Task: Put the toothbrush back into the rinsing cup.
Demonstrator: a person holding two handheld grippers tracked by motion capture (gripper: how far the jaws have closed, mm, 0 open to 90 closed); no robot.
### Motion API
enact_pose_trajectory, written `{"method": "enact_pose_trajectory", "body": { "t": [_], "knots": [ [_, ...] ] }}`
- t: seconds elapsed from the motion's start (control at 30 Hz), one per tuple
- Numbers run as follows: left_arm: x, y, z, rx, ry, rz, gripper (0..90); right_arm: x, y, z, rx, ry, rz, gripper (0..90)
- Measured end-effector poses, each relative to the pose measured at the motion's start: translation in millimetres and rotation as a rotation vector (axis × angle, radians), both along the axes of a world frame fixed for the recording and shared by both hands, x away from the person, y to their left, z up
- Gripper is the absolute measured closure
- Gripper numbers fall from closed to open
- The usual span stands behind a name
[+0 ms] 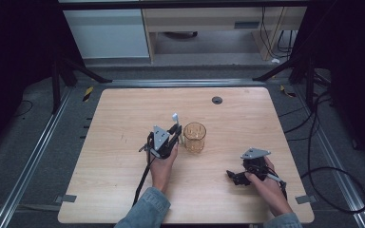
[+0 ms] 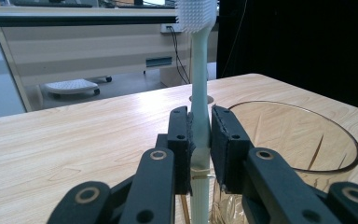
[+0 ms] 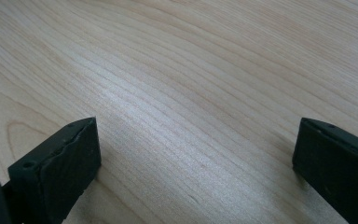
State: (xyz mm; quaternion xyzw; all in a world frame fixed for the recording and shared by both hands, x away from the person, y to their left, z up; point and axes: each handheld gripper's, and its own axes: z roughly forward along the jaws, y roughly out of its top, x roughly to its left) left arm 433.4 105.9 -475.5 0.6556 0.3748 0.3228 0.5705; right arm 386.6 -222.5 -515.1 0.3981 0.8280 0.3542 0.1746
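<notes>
A pale toothbrush (image 2: 200,70) stands upright with its white bristle head at the top; my left gripper (image 2: 200,140) is shut on its handle. In the high view the toothbrush (image 1: 175,118) rises from the left gripper (image 1: 177,133) just left of an amber glass cup (image 1: 195,137). The cup (image 2: 303,140) stands upright, close on the right of the jaws in the left gripper view, and looks empty. My right gripper (image 1: 233,176) rests low on the table at the front right; its jaws (image 3: 196,154) stand wide apart over bare wood with nothing between them.
The wooden table (image 1: 123,142) has a round dark grommet (image 1: 217,100) near its far edge. Metal rails and black cables run along the floor on both sides. Beyond the table stand a pale cabinet and a desk.
</notes>
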Motion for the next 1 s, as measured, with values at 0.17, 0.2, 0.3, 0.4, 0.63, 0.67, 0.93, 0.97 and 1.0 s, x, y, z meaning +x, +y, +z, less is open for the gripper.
{"method": "enact_pose_trajectory", "body": {
  "t": [0.17,0.2,0.3,0.4,0.63,0.67,0.93,0.97,1.0],
  "knots": [
    [-0.2,0.8,1.0,0.005,0.005,-0.002,75.6,0.0,0.0,0.0,0.000,0.000,0.000,1.2],
    [-0.2,0.8,1.0,0.005,0.005,-0.002,75.2,0.0,0.0,0.0,0.000,0.000,0.000,1.2],
    [-0.4,0.8,1.4,0.012,0.013,-0.004,73.2,0.0,0.0,0.0,0.000,0.000,0.000,1.2],
    [-2.5,1.6,4.0,0.028,0.014,-0.007,70.7,0.0,0.0,0.0,0.000,0.000,0.000,1.2],
    [-4.4,5.5,9.4,0.045,0.015,-0.005,63.4,0.0,0.0,0.0,0.000,0.000,0.000,1.2],
    [-4.9,6.2,10.6,0.053,0.024,-0.006,62.2,0.0,0.0,0.0,0.000,0.000,0.000,1.2],
    [-6.1,9.7,16.1,0.100,0.050,-0.005,50.7,-0.1,0.0,0.0,0.000,0.001,-0.001,1.2],
    [-6.4,10.1,17.0,0.106,0.053,-0.006,49.4,0.0,0.0,0.0,0.000,0.000,0.000,1.2],
    [-6.5,10.6,17.9,0.106,0.058,-0.010,47.5,0.0,0.0,0.0,0.000,0.000,0.000,1.2]
  ]
}}
